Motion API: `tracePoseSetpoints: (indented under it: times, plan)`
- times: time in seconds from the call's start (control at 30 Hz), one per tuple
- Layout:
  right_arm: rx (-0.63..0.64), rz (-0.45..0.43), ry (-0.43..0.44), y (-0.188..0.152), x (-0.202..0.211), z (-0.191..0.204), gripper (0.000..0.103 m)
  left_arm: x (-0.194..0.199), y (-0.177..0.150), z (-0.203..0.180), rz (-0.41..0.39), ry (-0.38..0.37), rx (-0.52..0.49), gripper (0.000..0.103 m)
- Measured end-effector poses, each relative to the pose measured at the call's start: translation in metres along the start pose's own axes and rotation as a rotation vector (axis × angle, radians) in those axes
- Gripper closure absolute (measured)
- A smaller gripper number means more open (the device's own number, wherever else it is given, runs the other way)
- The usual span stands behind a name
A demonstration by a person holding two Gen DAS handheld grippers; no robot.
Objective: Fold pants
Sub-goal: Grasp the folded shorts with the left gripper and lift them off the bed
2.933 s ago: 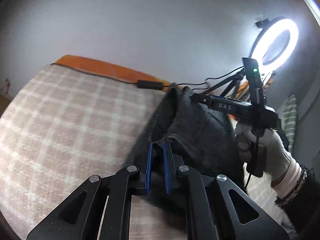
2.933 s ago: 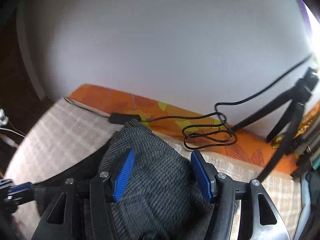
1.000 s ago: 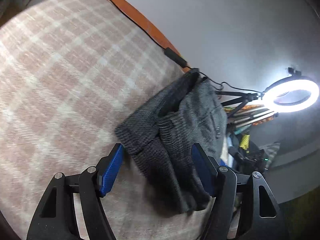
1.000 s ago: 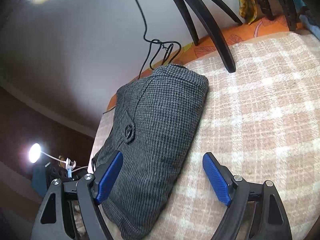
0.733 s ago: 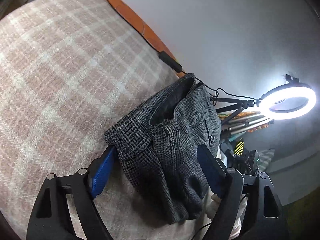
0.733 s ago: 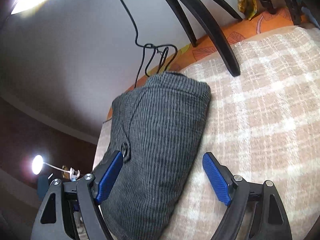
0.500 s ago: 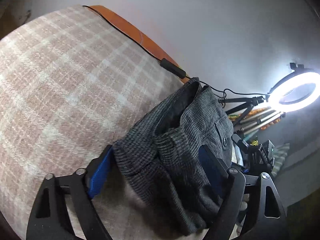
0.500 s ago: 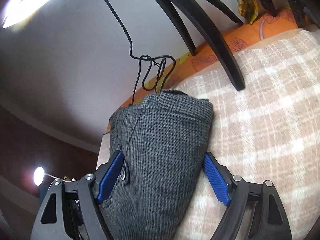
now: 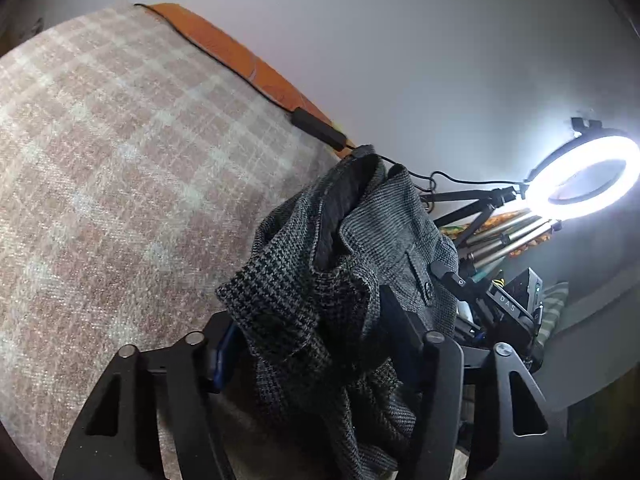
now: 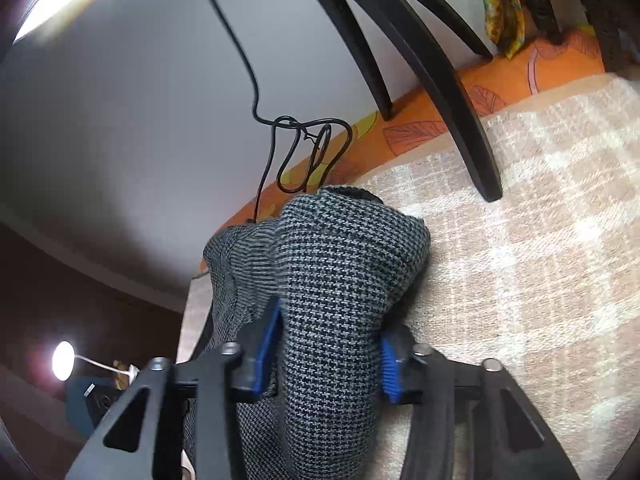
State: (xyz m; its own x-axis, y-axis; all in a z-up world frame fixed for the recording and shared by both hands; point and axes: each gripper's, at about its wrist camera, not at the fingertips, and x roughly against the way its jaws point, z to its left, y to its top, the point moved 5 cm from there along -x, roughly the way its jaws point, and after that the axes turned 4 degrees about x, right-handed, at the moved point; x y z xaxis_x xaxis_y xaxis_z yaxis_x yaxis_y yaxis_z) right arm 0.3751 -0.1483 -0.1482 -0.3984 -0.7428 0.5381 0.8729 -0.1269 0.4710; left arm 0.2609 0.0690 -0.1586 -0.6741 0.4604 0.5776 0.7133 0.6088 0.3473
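Note:
The grey houndstooth pants [image 9: 360, 264] lie folded into a thick bundle on the plaid blanket [image 9: 120, 180]. My left gripper [image 9: 312, 344] is shut on one end of the bundle, its pads pressed into the cloth. My right gripper [image 10: 328, 344] is shut on the other end of the pants [image 10: 340, 280], blue pads [image 10: 269, 336] squeezing both sides. The right gripper's body shows in the left wrist view [image 9: 500, 304] behind the bundle.
A lit ring light [image 9: 584, 176] on a tripod stands at the right. Black tripod legs [image 10: 460, 92] rest on the blanket [image 10: 540, 220]. A black cable [image 10: 308, 148] and adapter [image 9: 316, 130] lie along the orange bed edge [image 10: 420, 120] by the white wall.
Both grippers were open around the folded pants; they have moved in and closed on its two ends. The bundle is now bunched between the pads.

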Motion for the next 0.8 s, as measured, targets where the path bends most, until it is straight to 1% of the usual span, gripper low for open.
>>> tracePoseSetpoints:
  times: [0.03, 0.07, 0.13, 0.2, 0.3, 0.47, 0.5, 0.57, 0.67, 0.8]
  plan:
    - [0.015, -0.004, -0.010, 0.000, 0.003, 0.003, 0.070, 0.001, 0.000, -0.002, -0.006, 0.002, -0.010, 0.048]
    - [0.036, -0.007, -0.023, 0.001, 0.004, 0.008, 0.072, 0.001, -0.001, -0.005, -0.011, 0.004, -0.021, 0.049]
    - [0.099, -0.019, -0.056, 0.002, 0.009, 0.022, 0.076, 0.002, -0.003, -0.011, -0.020, -0.002, -0.040, 0.055]
    - [0.160, -0.022, -0.089, 0.003, 0.013, 0.035, 0.078, 0.004, -0.003, -0.016, -0.024, -0.007, -0.064, 0.058]
    - [0.222, -0.032, -0.112, 0.003, 0.019, 0.050, 0.079, 0.010, -0.004, -0.025, -0.035, -0.014, -0.106, 0.060]
    - [0.327, -0.053, -0.159, 0.001, 0.036, 0.074, 0.081, 0.017, -0.009, -0.034, -0.030, -0.033, -0.130, 0.062]
    - [0.343, -0.057, -0.169, 0.001, 0.032, 0.079, 0.081, 0.018, -0.011, -0.037, -0.027, -0.040, -0.135, 0.062]
    - [0.377, -0.066, -0.184, 0.000, 0.039, 0.085, 0.081, 0.020, -0.016, -0.046, -0.018, -0.054, -0.154, 0.062]
    - [0.402, -0.083, -0.198, -0.001, 0.054, 0.088, 0.081, 0.021, -0.027, -0.060, -0.003, -0.075, -0.200, 0.062]
    - [0.434, -0.101, -0.238, -0.001, 0.079, 0.087, 0.081, 0.017, -0.044, -0.080, 0.022, -0.106, -0.243, 0.062]
